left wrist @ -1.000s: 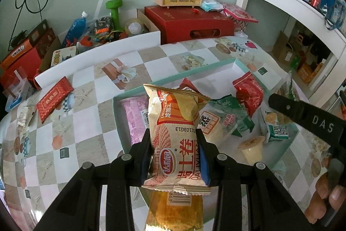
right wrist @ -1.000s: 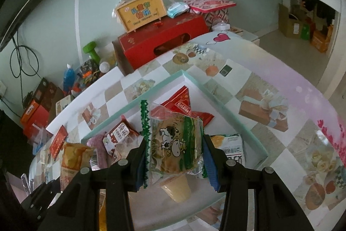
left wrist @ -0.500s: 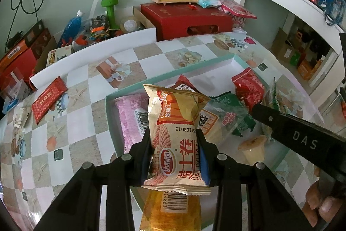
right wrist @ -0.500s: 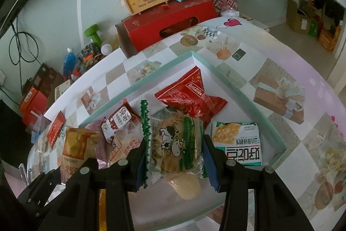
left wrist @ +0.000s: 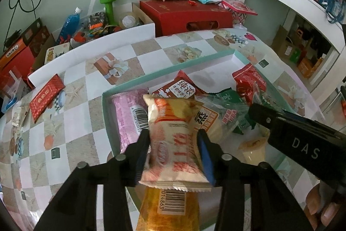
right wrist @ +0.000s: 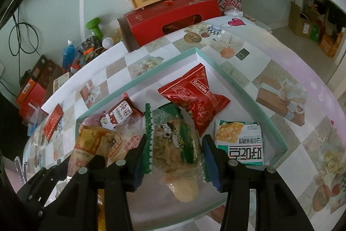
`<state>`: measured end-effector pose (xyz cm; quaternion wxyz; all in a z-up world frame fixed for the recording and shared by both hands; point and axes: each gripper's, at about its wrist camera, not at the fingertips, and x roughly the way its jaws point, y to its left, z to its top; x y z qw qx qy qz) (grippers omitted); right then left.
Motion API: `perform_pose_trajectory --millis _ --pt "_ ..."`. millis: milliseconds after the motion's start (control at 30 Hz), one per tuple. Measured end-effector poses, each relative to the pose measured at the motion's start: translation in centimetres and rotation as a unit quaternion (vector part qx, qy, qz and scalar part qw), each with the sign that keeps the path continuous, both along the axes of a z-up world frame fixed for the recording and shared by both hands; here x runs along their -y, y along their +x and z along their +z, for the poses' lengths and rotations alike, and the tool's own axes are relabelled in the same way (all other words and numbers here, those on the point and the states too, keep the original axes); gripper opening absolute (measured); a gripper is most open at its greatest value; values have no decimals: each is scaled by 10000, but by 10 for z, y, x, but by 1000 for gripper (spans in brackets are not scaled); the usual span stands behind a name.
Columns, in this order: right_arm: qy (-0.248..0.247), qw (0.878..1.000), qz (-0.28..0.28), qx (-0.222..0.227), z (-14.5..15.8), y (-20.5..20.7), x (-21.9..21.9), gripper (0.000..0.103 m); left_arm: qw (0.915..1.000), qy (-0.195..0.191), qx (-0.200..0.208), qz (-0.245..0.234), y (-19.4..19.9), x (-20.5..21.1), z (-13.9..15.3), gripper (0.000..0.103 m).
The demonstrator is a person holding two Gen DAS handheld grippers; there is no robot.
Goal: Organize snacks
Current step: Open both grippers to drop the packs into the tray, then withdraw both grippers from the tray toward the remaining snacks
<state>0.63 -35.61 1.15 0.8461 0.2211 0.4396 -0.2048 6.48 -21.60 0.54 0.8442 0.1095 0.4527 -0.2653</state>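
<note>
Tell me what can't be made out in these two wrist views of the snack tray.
- Left wrist view: the orange-and-cream packet between the left gripper is motion-blurred; its print is unreadable.
- Same view: the gold packet is half covered by that packet and cut by the bottom edge.
- Right wrist view: the pudding cup is mostly hidden behind the green cow packet.
- Same view: the pink packet is nearly buried by other snacks.

Teal-rimmed white box (right wrist: pixel 242 88) is sitting on the checkered table, holding the snacks. Orange-and-cream packet (left wrist: pixel 175 140) is standing upright, blurred, at its near left. Green-edged clear packet (right wrist: pixel 173 140) is standing upright at near centre. Red packet (right wrist: pixel 194 99) is lying farther in; green-and-white packet (right wrist: pixel 240 142) is lying flat at right.
</note>
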Motion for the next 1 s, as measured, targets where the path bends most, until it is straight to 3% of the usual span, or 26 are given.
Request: perform_pose_trajectory --millis 133,600,900,933,967,1000 --pt "-43 10000 7 35 4 -1 -1 60 10000 -14 40 -1 0 -2 4 51" --pt "-111 9996 -67 237 18 -8 0 60 9997 -47 251 29 -3 -9 25 54" --pt "-140 9998 37 110 14 -4 -4 65 9968 80 204 774 18 -44 29 55" --pt "-139 9998 77 99 14 -2 -6 66 9957 105 174 906 21 -49 29 62" --pt "-135 9998 110 90 14 -1 -8 68 9944 137 154 1035 24 -54 27 76" --pt "-127 9998 148 79 13 1 -10 73 9936 158 152 1107 25 -57 26 81"
